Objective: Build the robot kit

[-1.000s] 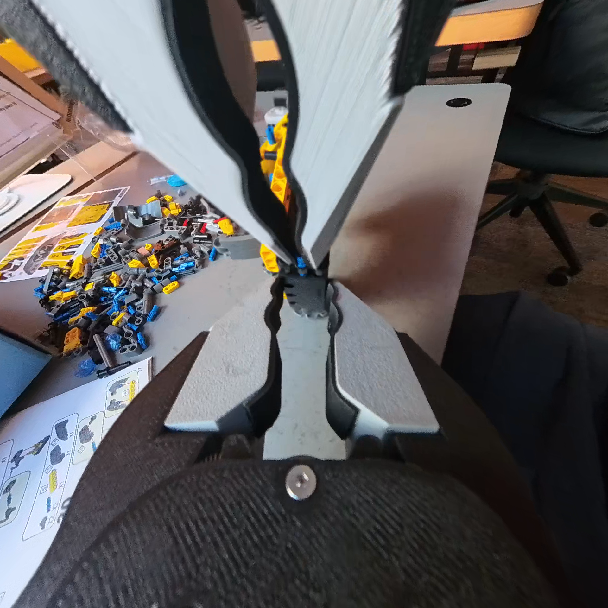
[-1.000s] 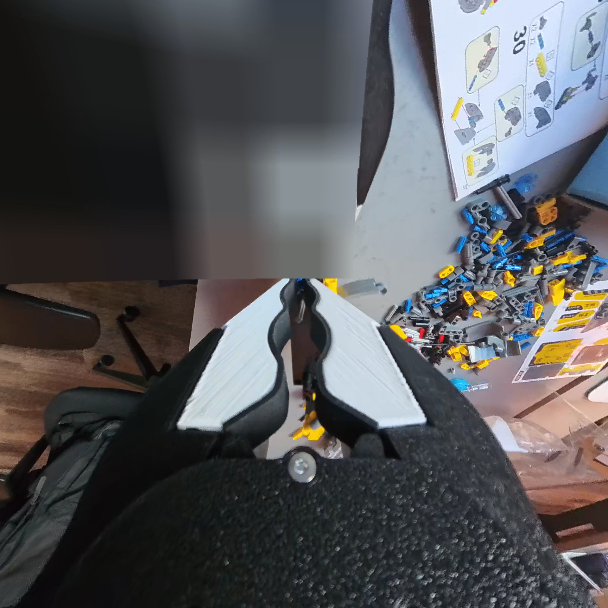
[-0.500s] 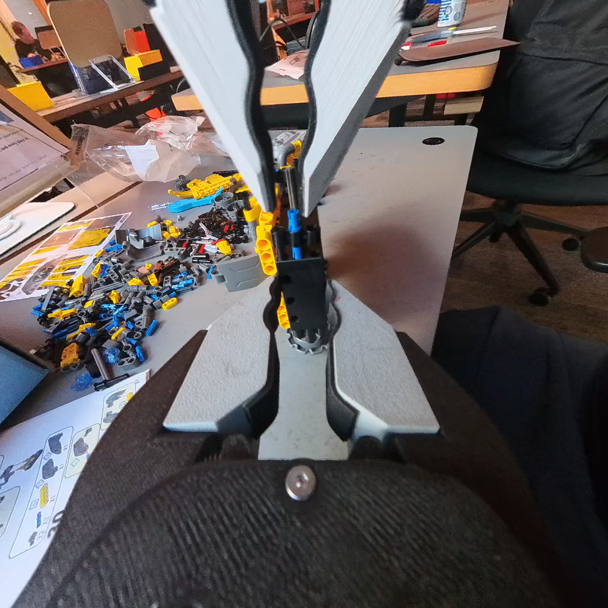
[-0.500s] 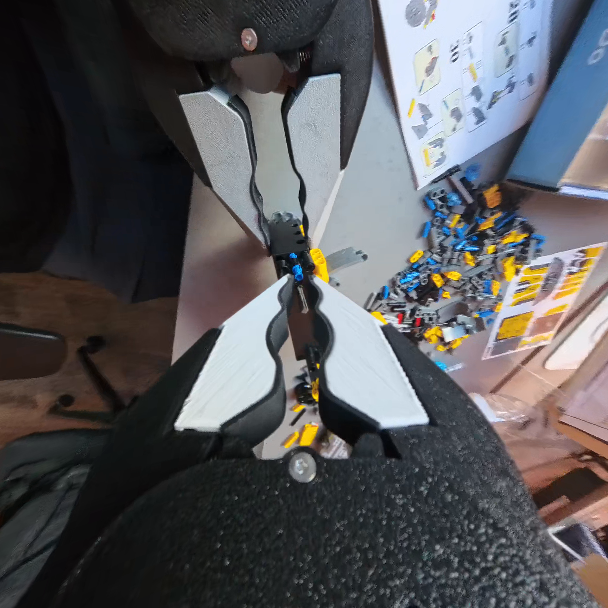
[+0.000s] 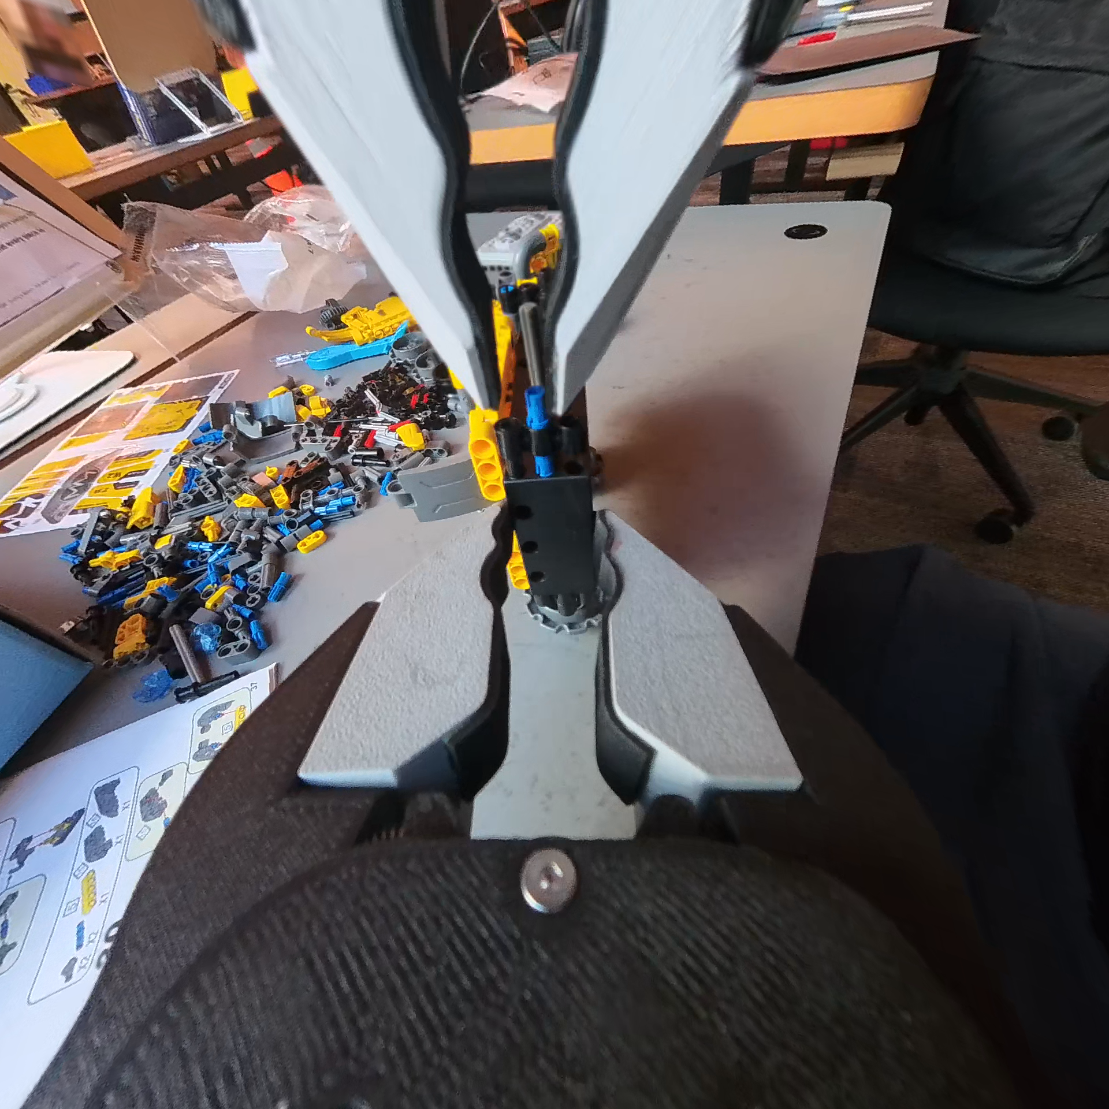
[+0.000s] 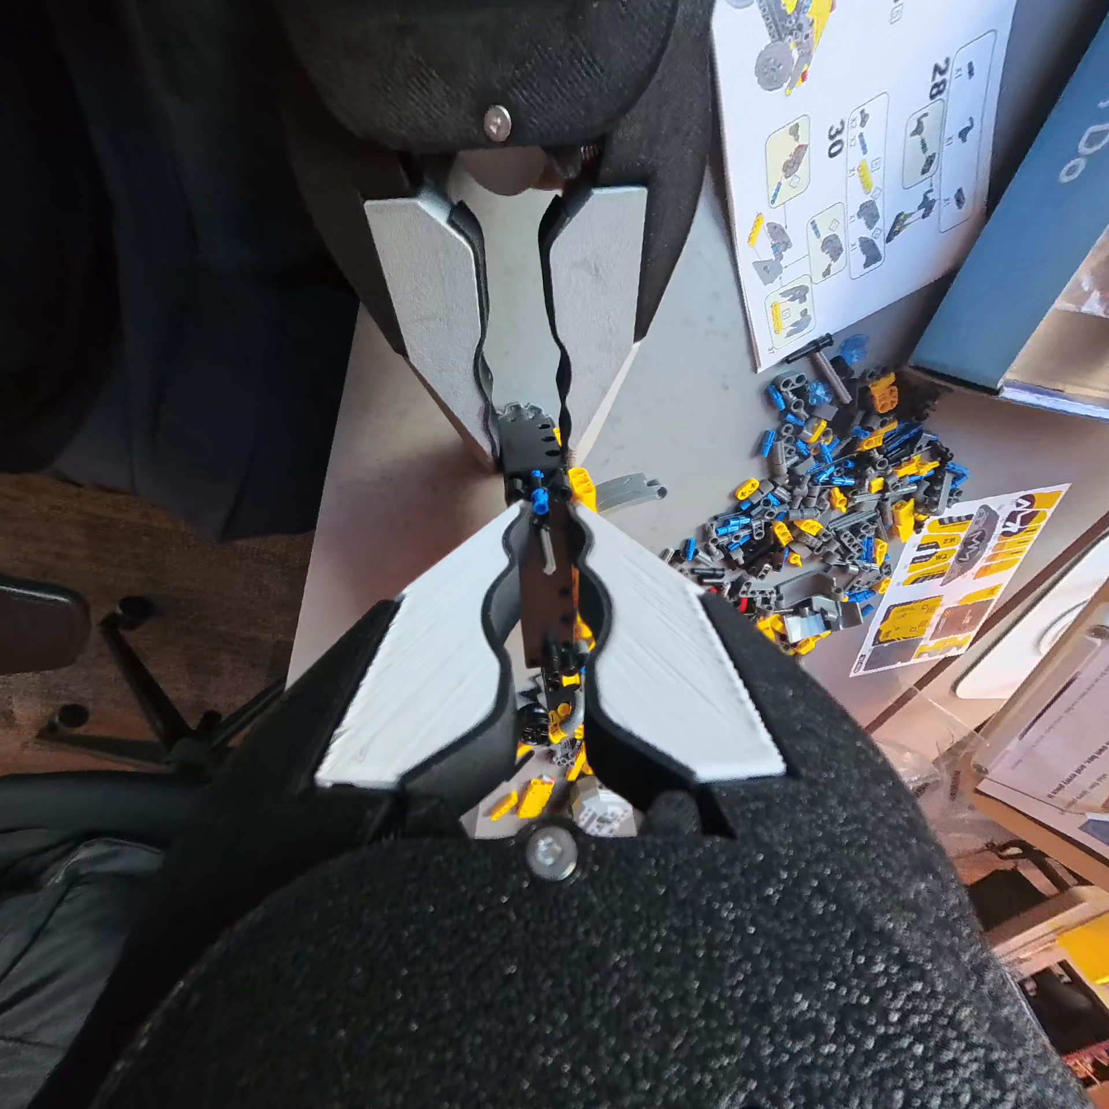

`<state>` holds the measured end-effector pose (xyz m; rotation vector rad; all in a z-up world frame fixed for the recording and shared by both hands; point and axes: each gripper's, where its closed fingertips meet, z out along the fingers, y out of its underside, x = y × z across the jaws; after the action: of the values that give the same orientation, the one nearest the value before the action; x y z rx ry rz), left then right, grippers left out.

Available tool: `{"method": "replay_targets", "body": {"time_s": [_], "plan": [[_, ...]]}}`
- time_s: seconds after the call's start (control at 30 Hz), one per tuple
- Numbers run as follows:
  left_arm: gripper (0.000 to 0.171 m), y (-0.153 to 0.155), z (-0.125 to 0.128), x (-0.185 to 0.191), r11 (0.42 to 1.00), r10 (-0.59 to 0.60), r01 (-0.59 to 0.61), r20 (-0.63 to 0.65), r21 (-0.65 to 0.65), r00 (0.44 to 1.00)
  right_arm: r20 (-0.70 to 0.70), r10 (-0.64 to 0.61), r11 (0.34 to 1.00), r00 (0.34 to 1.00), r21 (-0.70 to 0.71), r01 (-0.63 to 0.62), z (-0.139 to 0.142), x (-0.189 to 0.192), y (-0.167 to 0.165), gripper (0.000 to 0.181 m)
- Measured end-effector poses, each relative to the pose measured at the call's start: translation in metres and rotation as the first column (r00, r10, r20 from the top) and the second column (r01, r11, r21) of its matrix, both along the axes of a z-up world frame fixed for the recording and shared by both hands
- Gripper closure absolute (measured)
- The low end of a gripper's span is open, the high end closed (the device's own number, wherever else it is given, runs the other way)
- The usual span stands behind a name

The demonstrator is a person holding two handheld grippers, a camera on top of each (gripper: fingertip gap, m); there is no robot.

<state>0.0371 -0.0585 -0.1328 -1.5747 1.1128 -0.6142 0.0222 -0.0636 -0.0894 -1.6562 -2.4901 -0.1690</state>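
The left tongs (image 5: pixel 552 525) are pinching the near end of the black-and-yellow brick assembly (image 5: pixel 549 540), at the black beam above its grey gear. The right tongs (image 6: pixel 547 516) are pinching the far end of the same assembly, so we see it held in the air between the two, above the edge of the grey worktop (image 5: pixel 720 360).

Change noted: one second ago the right tongs filled the left wrist view and hid most of the assembly. They now sit farther off, and the beam, blue pins and yellow connector show between the two pairs. Both grips match the earlier pictures.

The loose parts pile (image 5: pixel 240 510) lies directly on the worktop, in no container, between the instruction sheet (image 5: pixel 120 840) and the yellow sticker sheet (image 5: pixel 120 432).

Containers:
- Clear plastic bag (image 5: pixel 240 258), behind the pile: holds a white paper slip. We cannot tell whether it holds anything else.
- Blue box (image 6: pixel 1020 252), beside the instruction sheet: contents hidden.
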Motion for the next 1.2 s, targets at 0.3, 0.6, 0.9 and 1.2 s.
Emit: {"method": "replay_targets", "body": {"time_s": [0.3, 0.6, 0.9, 1.2], "plan": [[0.148, 0.0051, -0.0025, 0.0006, 1.000, 0.025, -0.025, -0.008, -0.019, 1.000, 0.009, 0.015, 0.999, 1.000, -0.036, -0.014, -0.0099, 0.0013, 0.0007, 0.177], [0.146, 0.0074, -0.0014, 0.0079, 0.999, 0.034, -0.034, -0.010, 0.002, 0.999, 0.041, -0.013, 0.997, 0.999, -0.072, 0.016, -0.0104, 0.0052, 0.0016, 0.178], [0.147, 0.0073, -0.0016, 0.0081, 1.000, 0.026, -0.026, -0.010, 0.001, 1.000, 0.150, -0.062, 0.985, 0.987, -0.148, 0.084, -0.0099, 0.0089, -0.0011, 0.178], [0.147, 0.0083, -0.0010, 0.0079, 1.000, 0.008, -0.008, 0.010, -0.029, 1.000, 0.166, -0.132, 0.962, 0.977, -0.217, 0.167, -0.0096, 0.0088, -0.0003, 0.177]]}}
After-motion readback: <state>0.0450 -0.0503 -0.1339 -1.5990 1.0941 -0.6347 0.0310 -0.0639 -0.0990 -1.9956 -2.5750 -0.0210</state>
